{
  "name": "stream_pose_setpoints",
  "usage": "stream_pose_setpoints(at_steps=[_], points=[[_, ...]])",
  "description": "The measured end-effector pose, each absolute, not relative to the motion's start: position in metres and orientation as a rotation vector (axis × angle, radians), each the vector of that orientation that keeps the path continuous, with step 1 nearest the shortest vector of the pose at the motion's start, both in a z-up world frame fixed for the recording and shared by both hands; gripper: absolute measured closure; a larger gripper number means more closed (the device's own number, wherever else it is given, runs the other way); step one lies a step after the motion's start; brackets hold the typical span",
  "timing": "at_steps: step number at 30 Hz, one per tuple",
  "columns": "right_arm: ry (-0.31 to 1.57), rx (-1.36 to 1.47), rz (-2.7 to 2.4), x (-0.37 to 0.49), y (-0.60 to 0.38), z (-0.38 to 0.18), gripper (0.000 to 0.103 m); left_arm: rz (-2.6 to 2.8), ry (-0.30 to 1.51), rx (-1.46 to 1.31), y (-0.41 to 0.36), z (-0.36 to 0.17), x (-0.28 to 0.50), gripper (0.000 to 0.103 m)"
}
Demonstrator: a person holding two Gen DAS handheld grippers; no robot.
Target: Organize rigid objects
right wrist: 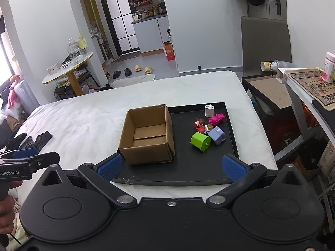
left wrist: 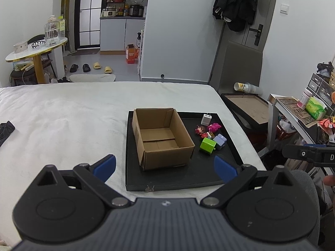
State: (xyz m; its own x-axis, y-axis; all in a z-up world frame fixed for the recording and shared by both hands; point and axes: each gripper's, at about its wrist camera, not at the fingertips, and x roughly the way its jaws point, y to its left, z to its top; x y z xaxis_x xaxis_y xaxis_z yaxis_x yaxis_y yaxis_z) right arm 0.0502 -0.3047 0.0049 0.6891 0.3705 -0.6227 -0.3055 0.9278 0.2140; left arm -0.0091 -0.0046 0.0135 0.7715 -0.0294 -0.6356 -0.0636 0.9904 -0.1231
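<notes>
You hold both tools back from the work, short of the tray's near edge and above the bed (left wrist: 62, 113). The left tool (left wrist: 165, 167) has its blue fingers spread wide with nothing between them; the right tool (right wrist: 171, 166) is spread the same way, also empty. Neither touches anything yet, so nothing looks sorted so far.

The black tray (left wrist: 178, 179) lies on the bed and carries everything. The cardboard box (left wrist: 162, 138) sits on its left part, flaps open and interior bare, which makes it the likely place for the loose pieces. Those lie in a tight cluster on the tray's right part: a white charger (right wrist: 209, 110) at the far end, a pink toy (right wrist: 217, 118) just beside it, a small red figure (right wrist: 200, 123), a lilac block (right wrist: 217, 135) and a green cube (right wrist: 200, 140) nearest you. The green cube and lilac block appear to touch, and some small bits between them and the figure are too small to name.

Your right tool faces the cluster more squarely, so it seems the natural one for picking, while the left sits nearer the box and could steady it. The green cube stands at the open near edge of the cluster, so it looks easiest to take first; closing on it may nudge the lilac block.
</notes>
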Motion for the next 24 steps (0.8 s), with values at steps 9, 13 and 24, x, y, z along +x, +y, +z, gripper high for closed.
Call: stream_pose_setpoints(at_steps=[9,13,24], points=[[0.725,0.094,0.39,0.0504,-0.3008,0.0011,0.0,0.016,0.69,-0.146,-0.0026,0.013,-0.0105,0.003],[0.726,0.09,0.383,0.0493,-0.2992,0.0003,0.0,0.017,0.69,-0.149,-0.0022,0.013,-0.0107,0.003],[0.728,0.079,0.366,0.0478,-0.2968,-0.0019,0.0,0.016,0.694,-0.151,-0.002,0.0126,-0.0092,0.003]])
